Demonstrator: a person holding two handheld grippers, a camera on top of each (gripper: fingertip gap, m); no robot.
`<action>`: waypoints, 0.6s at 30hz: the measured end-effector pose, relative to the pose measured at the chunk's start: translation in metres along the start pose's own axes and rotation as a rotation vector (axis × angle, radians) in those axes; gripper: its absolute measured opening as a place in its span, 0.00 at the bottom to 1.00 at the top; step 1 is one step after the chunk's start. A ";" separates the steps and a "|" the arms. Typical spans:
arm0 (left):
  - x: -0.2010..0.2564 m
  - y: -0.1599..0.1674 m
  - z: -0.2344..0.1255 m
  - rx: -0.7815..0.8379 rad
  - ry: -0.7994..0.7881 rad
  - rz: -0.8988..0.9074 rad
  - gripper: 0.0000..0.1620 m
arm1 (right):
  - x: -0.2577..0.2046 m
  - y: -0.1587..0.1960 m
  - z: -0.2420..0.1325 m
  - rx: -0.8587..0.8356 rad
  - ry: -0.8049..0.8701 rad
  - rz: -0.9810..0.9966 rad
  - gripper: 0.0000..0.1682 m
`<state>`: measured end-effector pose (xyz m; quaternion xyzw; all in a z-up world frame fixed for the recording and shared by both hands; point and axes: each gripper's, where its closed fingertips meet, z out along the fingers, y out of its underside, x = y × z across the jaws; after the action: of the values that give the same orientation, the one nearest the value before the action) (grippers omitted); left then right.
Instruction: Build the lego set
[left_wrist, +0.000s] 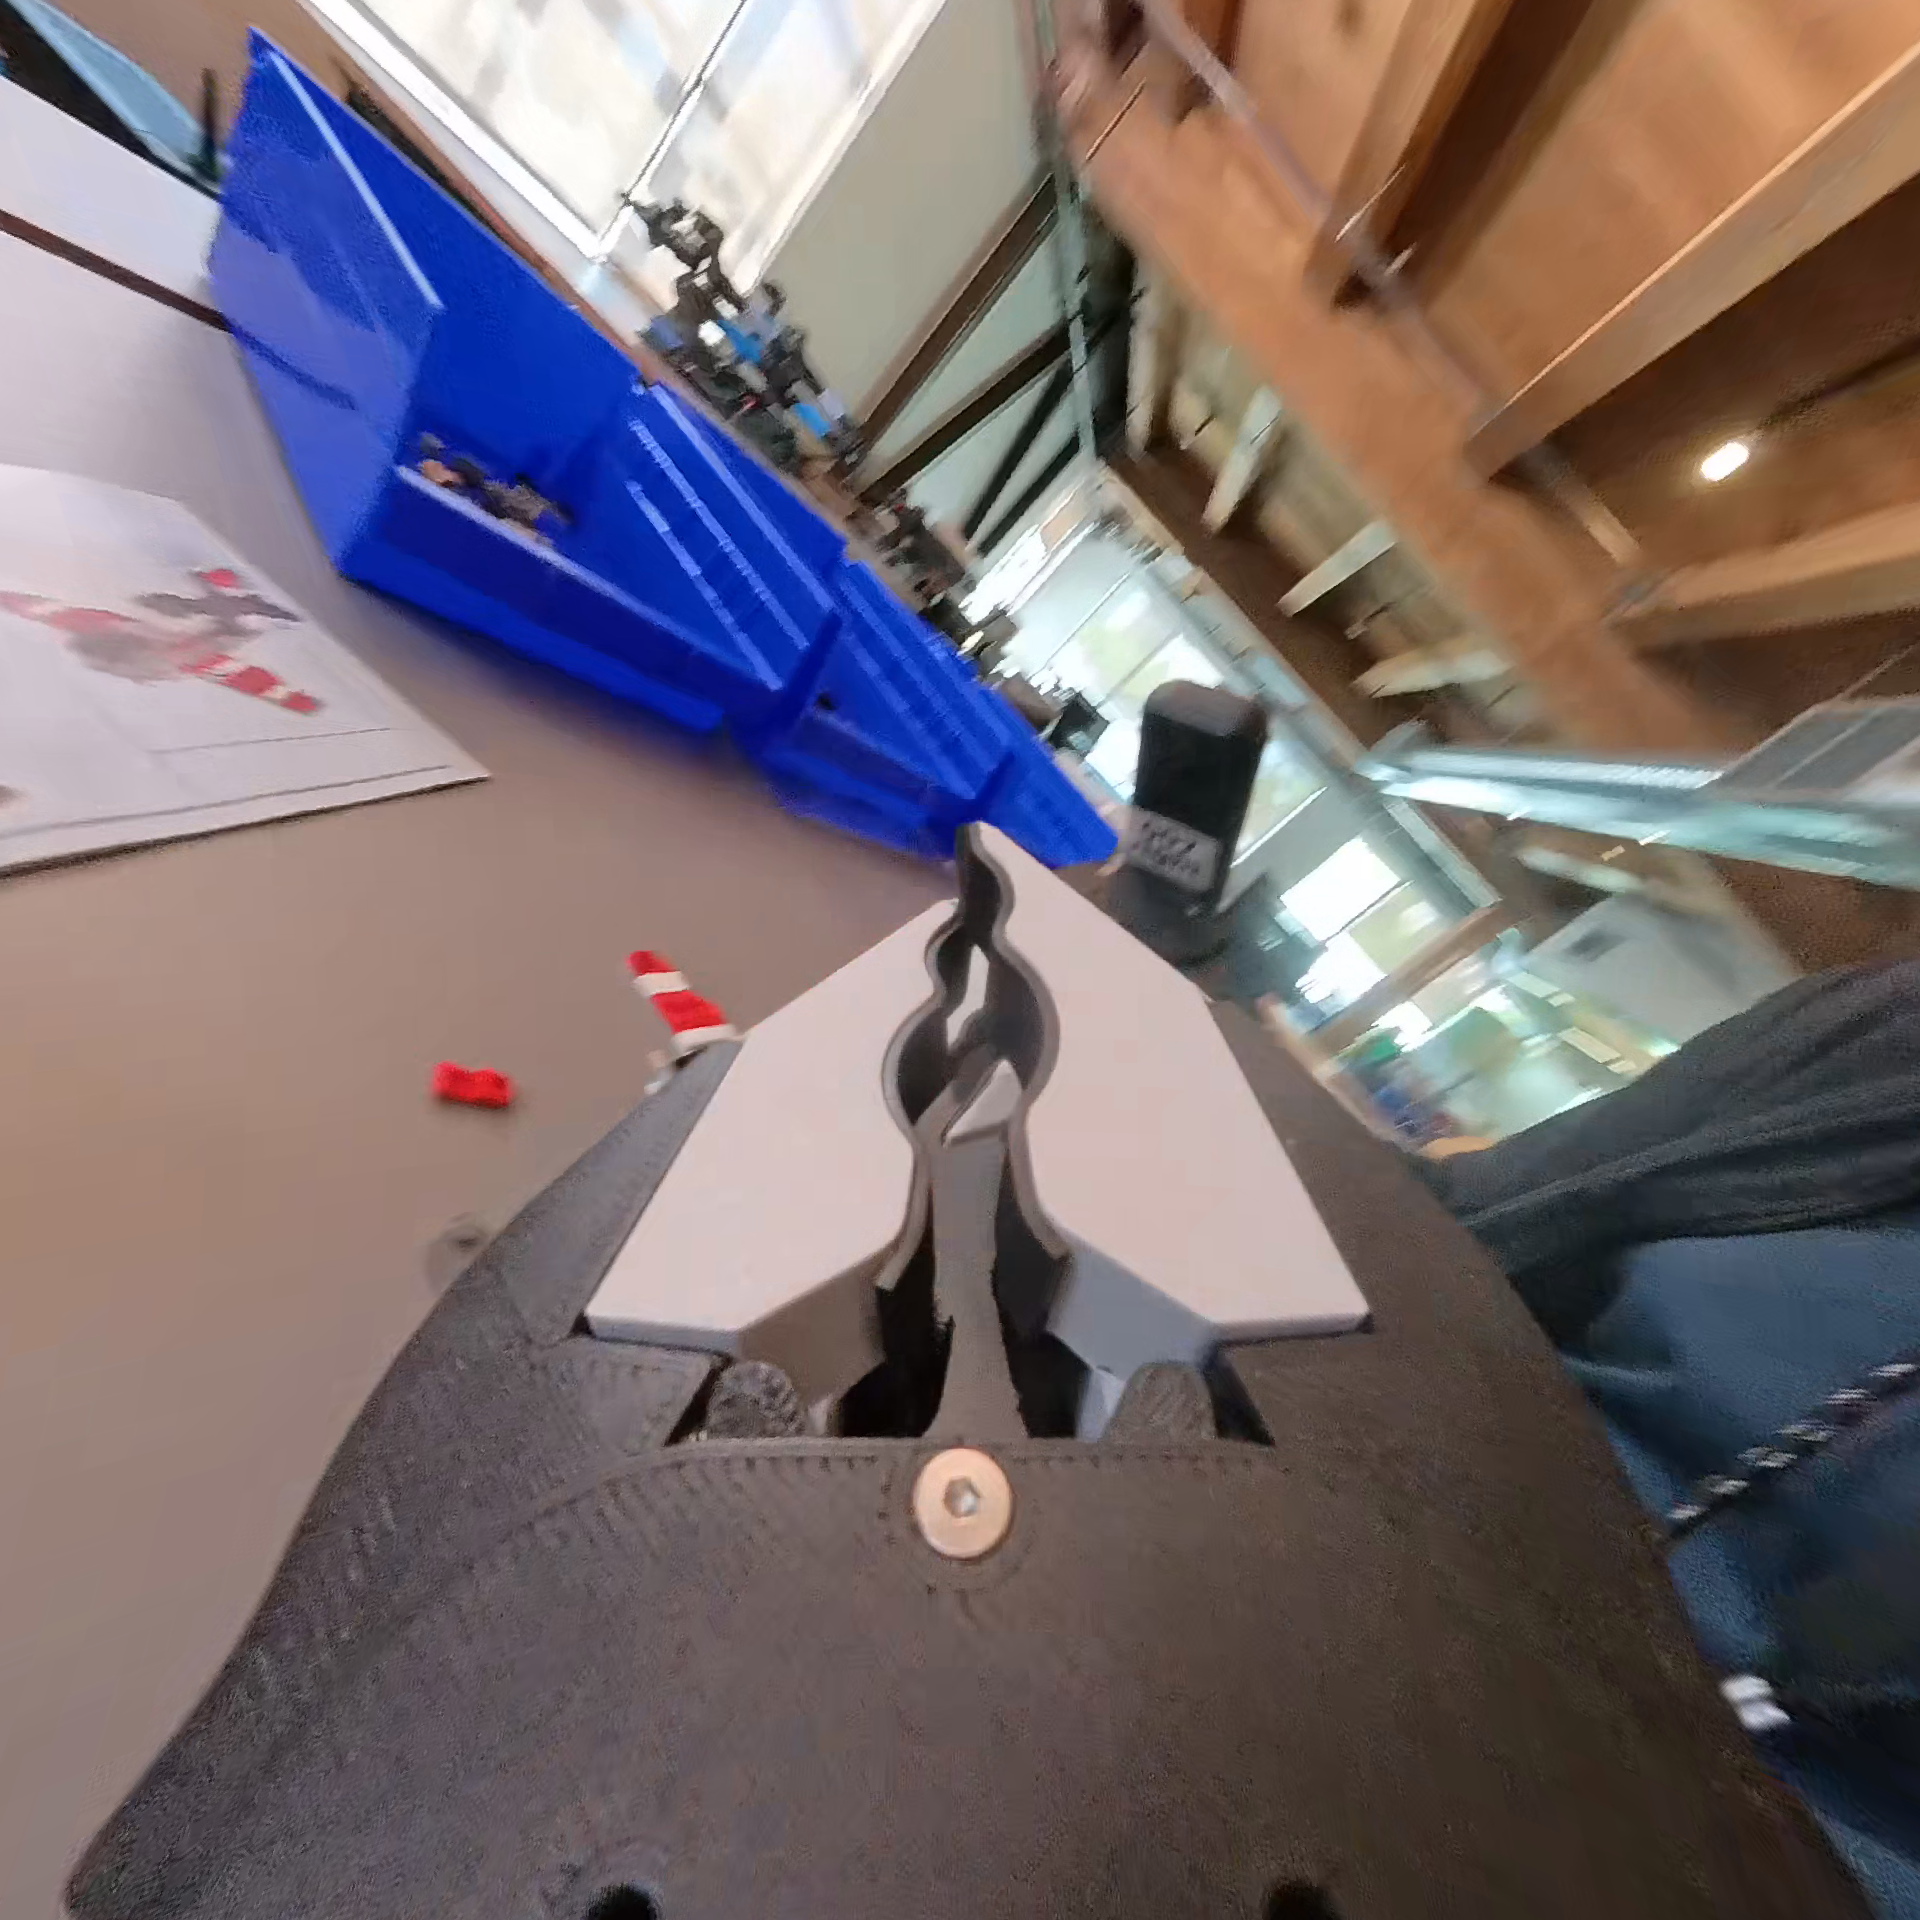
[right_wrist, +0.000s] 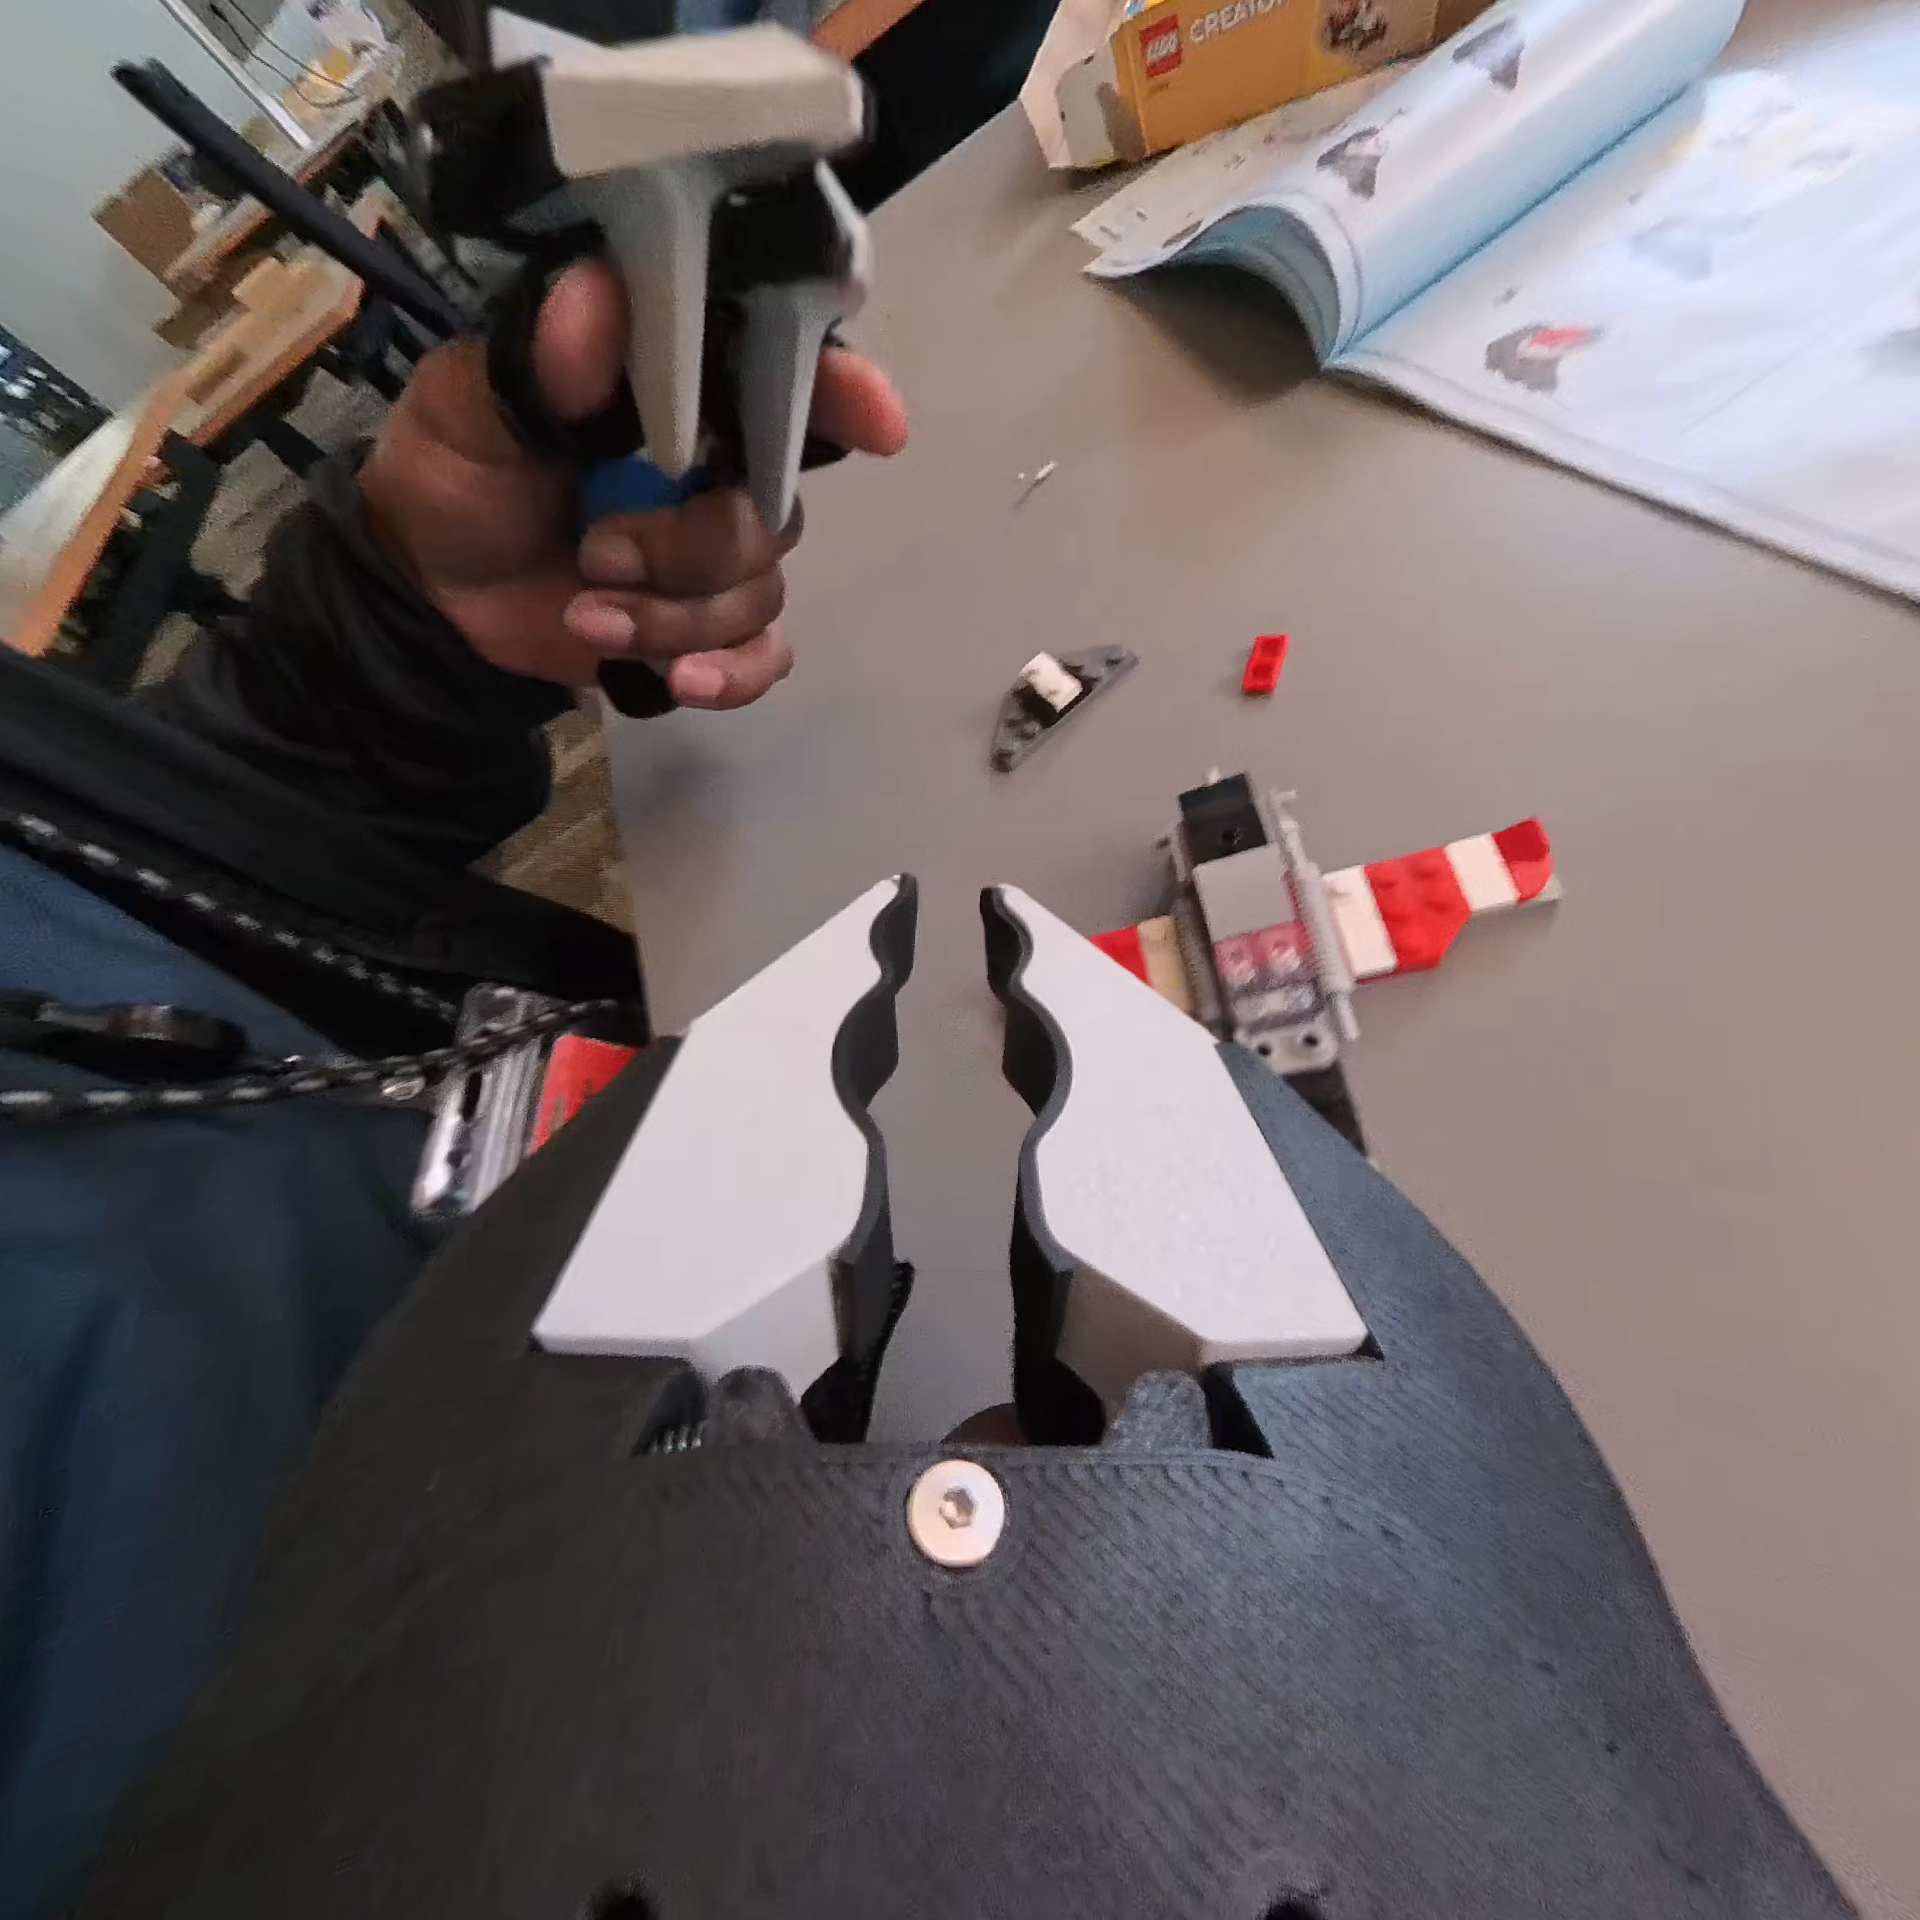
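The right claw (right_wrist: 948, 904) hangs a little above the grey surface (right_wrist: 1455, 1351) with its two grey fingers (right_wrist: 748, 1143) apart, a narrow gap of bare tabletop showing between the wavy black pads, and nothing held. Just beside its right finger lies the part-built lego model (right_wrist: 1278, 925): a grey body with a smooth light-grey tile on top, a black block at the far end, grey ribbed rods along its sides and pinkish studs near the middle. A wing of red and white stripes on a tan plate sticks out to the right, and a shorter red and white piece shows on the other side, partly hidden by the finger. Farther out rest a dark curved piece carrying a small white brick (right_wrist: 1060, 698) and, apart from it, a small red plate (right_wrist: 1264, 663). Beyond those an open instruction booklet (right_wrist: 1662, 270) lies on the surface, with a yellow box (right_wrist: 1278, 73) behind it.

The left claw (left_wrist: 971, 862) is closed, its pads pressed together along their wavy edges with nothing visible between them; in the right wrist view it is held up off the surface in a hand (right_wrist: 582, 520), blurred. From the left wrist view, tilted and blurred, the red and white wing tip (left_wrist: 675, 997) pokes out beside the left finger, a small red piece (left_wrist: 473, 1084) lies near it, and farther off stand blue bins (left_wrist: 540, 468) and the booklet page (left_wrist: 156, 665).
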<state>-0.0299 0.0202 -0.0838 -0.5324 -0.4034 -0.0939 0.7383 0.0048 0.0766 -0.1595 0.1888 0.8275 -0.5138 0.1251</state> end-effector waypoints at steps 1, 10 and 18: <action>0.003 -0.002 0.002 0.021 0.029 -0.034 0.00 | -0.005 0.004 -0.003 -0.005 -0.025 0.020 0.07; 0.017 -0.001 0.016 0.054 0.125 -0.119 0.00 | -0.088 0.051 -0.041 -0.051 -0.344 0.247 0.09; 0.021 0.005 0.022 0.039 0.118 -0.095 0.00 | -0.092 0.078 -0.041 0.049 -0.162 0.106 0.08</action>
<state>-0.0243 0.0473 -0.0702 -0.4917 -0.3856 -0.1521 0.7658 0.1209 0.1279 -0.1673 0.1933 0.7907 -0.5400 0.2141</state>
